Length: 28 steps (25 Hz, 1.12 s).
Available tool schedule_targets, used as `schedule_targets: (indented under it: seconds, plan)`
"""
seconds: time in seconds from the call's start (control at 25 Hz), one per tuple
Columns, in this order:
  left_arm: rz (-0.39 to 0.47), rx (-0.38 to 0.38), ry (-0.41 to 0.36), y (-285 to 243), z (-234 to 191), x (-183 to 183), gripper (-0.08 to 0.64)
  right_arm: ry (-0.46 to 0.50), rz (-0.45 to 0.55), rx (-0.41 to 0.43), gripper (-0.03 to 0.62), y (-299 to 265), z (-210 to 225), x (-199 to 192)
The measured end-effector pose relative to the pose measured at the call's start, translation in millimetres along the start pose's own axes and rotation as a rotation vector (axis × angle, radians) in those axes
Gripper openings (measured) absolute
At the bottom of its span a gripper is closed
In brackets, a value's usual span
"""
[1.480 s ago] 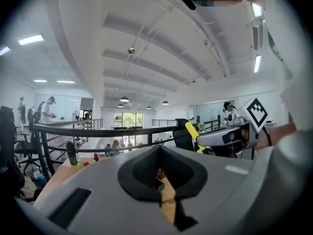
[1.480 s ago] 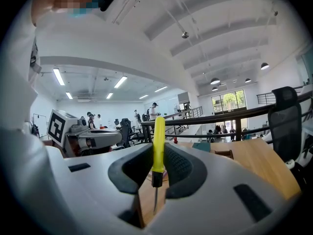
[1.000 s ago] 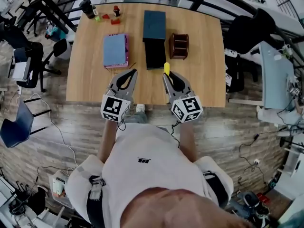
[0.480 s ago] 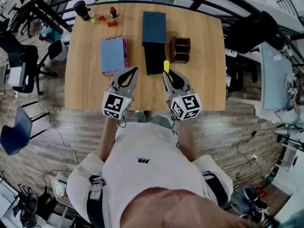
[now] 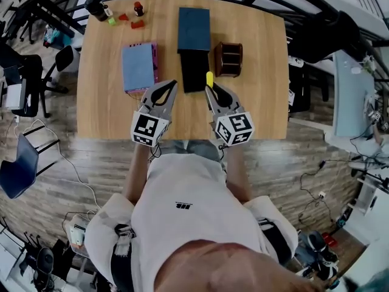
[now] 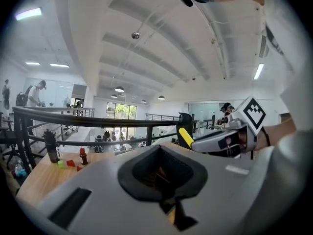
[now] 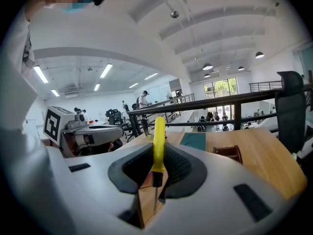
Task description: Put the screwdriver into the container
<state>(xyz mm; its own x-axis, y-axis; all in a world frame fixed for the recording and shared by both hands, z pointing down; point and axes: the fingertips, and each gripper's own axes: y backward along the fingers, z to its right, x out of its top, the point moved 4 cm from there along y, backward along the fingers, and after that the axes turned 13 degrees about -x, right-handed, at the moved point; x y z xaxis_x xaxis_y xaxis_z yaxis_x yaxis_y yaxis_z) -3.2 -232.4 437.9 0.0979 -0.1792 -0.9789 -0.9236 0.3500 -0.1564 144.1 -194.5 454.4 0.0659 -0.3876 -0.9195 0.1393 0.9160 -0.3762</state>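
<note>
Two hand-held grippers hang over the near half of a wooden bench (image 5: 258,102). The right gripper (image 5: 208,87) has its fingers clenched on a yellow-handled screwdriver (image 5: 209,78), which is held in the air just short of the brown slotted container (image 5: 228,58); the container's contents cannot be made out. The left gripper (image 5: 172,84) has its fingers pressed together with nothing between them.

Only the right gripper view shows the screwdriver's thin metal shaft running down between the fingers; the head view shows just the handle. The left gripper view picks up a black bottle (image 6: 53,148) and a small red bottle (image 6: 83,155) at the far left corner. Bare wood lies to the right of the container, and a dark railing (image 6: 73,117) runs beyond the far edge.
</note>
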Motion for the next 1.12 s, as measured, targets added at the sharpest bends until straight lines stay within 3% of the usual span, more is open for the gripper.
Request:
schedule_targets:
  seconds: [0.52, 1.12]
  plan:
    - [-0.042, 0.066, 0.025, -38.5, -20.5, -24.7, 0.009, -0.003, -0.098, 0.086, 0.058, -45.8, 26.3, -24.3]
    - [-0.096, 0.083, 0.102, -71.7, -40.2, -67.4, 0.009, -0.007, -0.253, 0.105, 0.058, -90.0, 47.2, -70.5]
